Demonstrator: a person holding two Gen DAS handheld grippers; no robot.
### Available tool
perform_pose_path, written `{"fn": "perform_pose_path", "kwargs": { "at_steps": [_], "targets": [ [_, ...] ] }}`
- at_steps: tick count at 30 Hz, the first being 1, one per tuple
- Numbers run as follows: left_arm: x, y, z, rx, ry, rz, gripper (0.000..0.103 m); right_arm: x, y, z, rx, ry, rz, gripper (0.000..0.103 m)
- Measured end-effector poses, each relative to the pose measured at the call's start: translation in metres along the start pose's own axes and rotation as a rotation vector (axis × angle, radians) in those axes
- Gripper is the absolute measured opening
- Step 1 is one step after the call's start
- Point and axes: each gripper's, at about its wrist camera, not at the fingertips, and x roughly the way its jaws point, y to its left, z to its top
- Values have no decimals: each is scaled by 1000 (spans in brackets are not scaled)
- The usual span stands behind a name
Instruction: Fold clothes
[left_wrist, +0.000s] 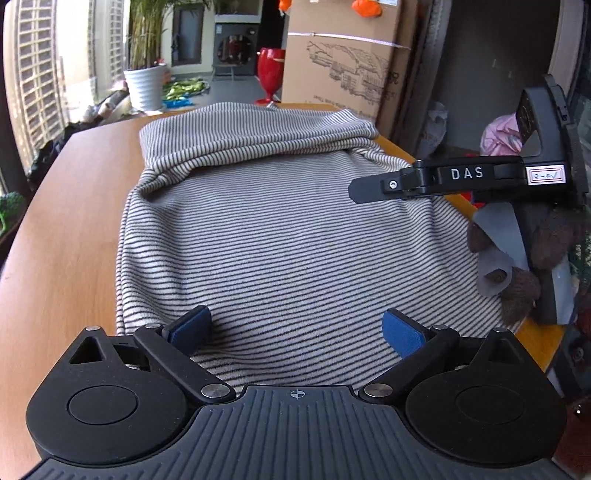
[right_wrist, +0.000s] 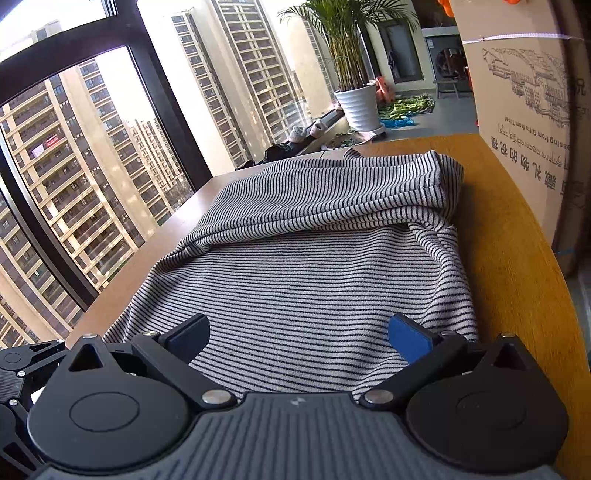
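A grey-and-black striped garment (left_wrist: 280, 236) lies spread on a wooden table (left_wrist: 74, 221), with a folded band of its cloth bunched across the far end (left_wrist: 258, 140). My left gripper (left_wrist: 295, 328) hovers over the near hem, open, its blue pads (left_wrist: 192, 328) wide apart with nothing between them. The right gripper (left_wrist: 369, 190) reaches in side-on from the right edge, held by a gloved hand (left_wrist: 517, 258). In the right wrist view the same garment (right_wrist: 314, 280) fills the table (right_wrist: 517, 258), and the right gripper (right_wrist: 297, 332) stands open above the cloth, empty.
A large cardboard box (left_wrist: 343, 62) stands behind the table's far right edge. A white pot with a tall plant (left_wrist: 144, 85) and a red vase (left_wrist: 271, 70) sit on the floor beyond. Large windows (right_wrist: 74, 147) run along the left. Part of the left gripper (right_wrist: 18, 369) shows low left.
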Motion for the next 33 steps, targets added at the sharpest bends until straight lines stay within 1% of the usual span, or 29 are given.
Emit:
{"fn": "perform_pose_path", "kwargs": {
  "at_steps": [1,2,4,6,7,8,9,10,11,12,13,15,16,17,18,20,21,23,24,25,26,27,28,29,31,33],
  "targets": [
    [-6,0,1,-19,-3,-21,101,-3,-4,4,-2,-6,-18,99],
    [-15,1,7,-28,-50,-14,101,-6,-8,8,-7,-17,-36,93],
    [-33,4,27,-17,-189,52,101,-17,-7,21,-32,-71,-75,91],
    [-39,7,50,-19,-301,115,101,-22,-9,43,-26,-133,-121,89],
    [-36,7,62,-6,-350,160,101,-20,-12,53,0,-137,-133,86],
    [-30,6,70,12,-382,210,99,-17,-16,63,25,-142,-144,79],
    [-20,1,79,49,-410,276,88,-13,-20,73,54,-141,-160,75],
    [-5,-4,86,94,-405,319,77,-5,-26,80,91,-127,-186,67],
    [10,-9,94,139,-398,361,62,5,-32,86,128,-112,-214,61],
    [22,-12,98,166,-377,351,62,19,-41,90,160,-95,-245,60],
    [30,-14,101,185,-363,333,62,27,-46,90,172,-81,-265,60],
    [45,-25,105,243,-338,312,63,42,-53,85,176,-58,-275,58],
    [50,-32,105,276,-336,305,64,43,-51,86,176,-60,-249,43],
    [56,-37,107,308,-336,295,67,45,-50,86,177,-62,-223,32],
    [63,-42,108,339,-336,286,70,46,-48,86,177,-64,-198,28],
    [79,-54,112,398,-336,276,73,39,-37,92,146,-87,-144,24],
    [89,-59,115,421,-339,279,76,31,-25,97,114,-111,-106,24],
    [106,-65,121,452,-345,286,80,7,0,107,51,-154,-28,23],
    [114,-67,124,458,-347,291,78,-4,12,111,16,-176,6,23],
    [122,-68,128,464,-349,295,74,-14,25,114,-24,-197,23,23],
    [124,-62,134,429,-352,301,55,-22,36,115,-64,-213,24,23],
    [126,-56,140,392,-355,308,34,-26,46,116,-100,-220,7,23],
    [124,-46,146,339,-357,315,25,-30,55,116,-137,-229,-14,23],
    [117,-27,151,262,-350,310,12,-30,62,114,-174,-240,-43,23],
    [100,9,152,169,-360,354,11,-30,73,110,-245,-260,-99,23],
    [79,45,148,107,-376,437,10,-26,77,109,-279,-275,-128,28]
  ]
}}
